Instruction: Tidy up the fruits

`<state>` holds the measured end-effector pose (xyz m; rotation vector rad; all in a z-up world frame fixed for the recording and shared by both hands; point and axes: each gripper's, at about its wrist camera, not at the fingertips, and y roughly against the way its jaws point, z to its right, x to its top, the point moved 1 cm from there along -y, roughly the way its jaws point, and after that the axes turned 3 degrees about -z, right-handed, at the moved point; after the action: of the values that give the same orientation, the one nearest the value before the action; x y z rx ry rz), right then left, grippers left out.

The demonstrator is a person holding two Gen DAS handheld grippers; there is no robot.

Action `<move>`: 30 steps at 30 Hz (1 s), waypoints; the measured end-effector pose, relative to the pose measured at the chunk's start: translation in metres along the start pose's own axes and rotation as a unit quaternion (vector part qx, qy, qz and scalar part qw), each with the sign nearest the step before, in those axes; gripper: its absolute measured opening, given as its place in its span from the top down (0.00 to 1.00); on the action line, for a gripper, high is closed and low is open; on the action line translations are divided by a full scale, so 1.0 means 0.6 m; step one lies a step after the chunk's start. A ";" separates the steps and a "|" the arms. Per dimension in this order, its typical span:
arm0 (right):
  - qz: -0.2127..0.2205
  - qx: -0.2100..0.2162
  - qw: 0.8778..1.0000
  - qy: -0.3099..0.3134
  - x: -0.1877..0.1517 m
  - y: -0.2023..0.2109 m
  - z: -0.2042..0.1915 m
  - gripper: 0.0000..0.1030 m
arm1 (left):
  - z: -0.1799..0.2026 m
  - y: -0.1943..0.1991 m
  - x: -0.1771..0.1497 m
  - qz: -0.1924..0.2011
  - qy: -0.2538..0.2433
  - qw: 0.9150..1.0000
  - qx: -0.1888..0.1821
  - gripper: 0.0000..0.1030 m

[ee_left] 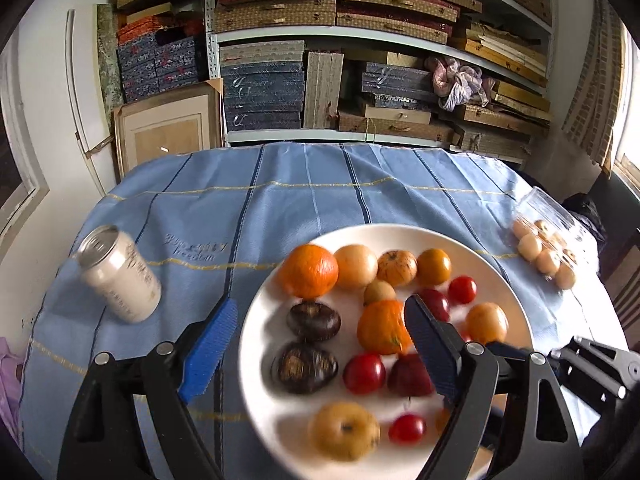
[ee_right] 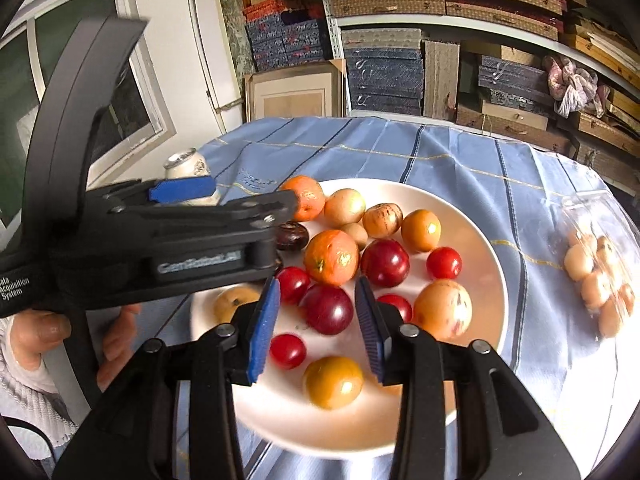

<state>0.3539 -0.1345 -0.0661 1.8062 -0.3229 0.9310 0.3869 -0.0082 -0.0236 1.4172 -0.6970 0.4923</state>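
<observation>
A white plate (ee_left: 516,300) (ee_right: 492,264) on the blue cloth holds several fruits: oranges (ee_left: 308,270), red plums, cherry tomatoes, yellow-brown fruits and two dark chestnut-like ones (ee_left: 314,321). My left gripper (ee_left: 320,316) is open and empty above the plate's left half. My right gripper (ee_right: 316,300) is open and empty, its pads on either side of a dark red plum (ee_right: 328,309), just above it. The left gripper's body (ee_right: 160,240) crosses the right wrist view at left.
A white drink can (ee_left: 120,274) stands left of the plate. A clear plastic bag of pale round fruits (ee_left: 548,252) (ee_right: 600,280) lies at the table's right edge. Shelves of boxes stand behind the table.
</observation>
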 end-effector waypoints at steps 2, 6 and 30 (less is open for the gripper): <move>0.009 -0.001 1.000 -0.005 -0.015 0.024 -0.005 0.53 | 0.001 0.023 -0.017 0.006 -0.001 1.000 0.005 0.16; 0.024 -0.003 1.000 -0.016 -0.043 0.066 -0.010 0.47 | 0.005 0.069 -0.060 0.018 -0.002 1.000 0.012 0.16; 0.082 -0.113 0.988 -0.064 -0.221 0.187 -0.008 0.04 | 0.023 0.171 -0.257 0.027 0.024 0.999 0.015 0.04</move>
<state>0.1966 -0.2047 -0.0856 1.6503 -0.6400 0.8551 0.2046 0.0038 -0.0575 1.4123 -0.6941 0.5787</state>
